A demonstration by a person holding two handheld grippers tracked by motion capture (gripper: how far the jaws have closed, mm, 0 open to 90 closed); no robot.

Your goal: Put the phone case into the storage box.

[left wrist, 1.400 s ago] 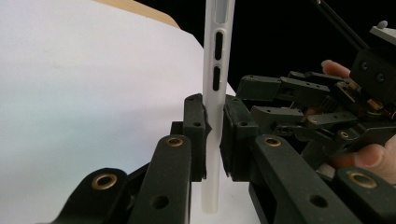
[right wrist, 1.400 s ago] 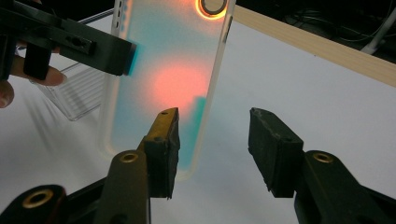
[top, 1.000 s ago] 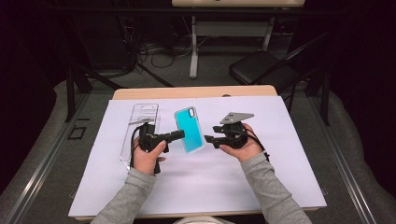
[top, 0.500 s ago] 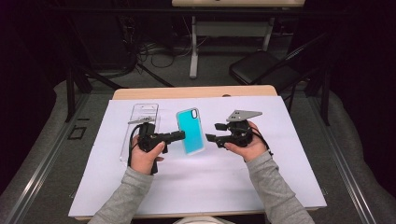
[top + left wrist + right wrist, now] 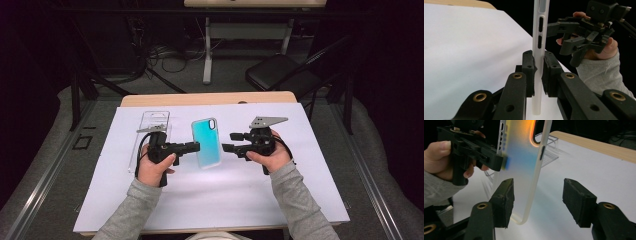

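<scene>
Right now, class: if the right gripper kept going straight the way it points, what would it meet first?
Most likely the phone case, which the left gripper holds clamped by its edge. The right gripper is open, with the case's near edge between its jaws, though depth is hard to judge.
</scene>
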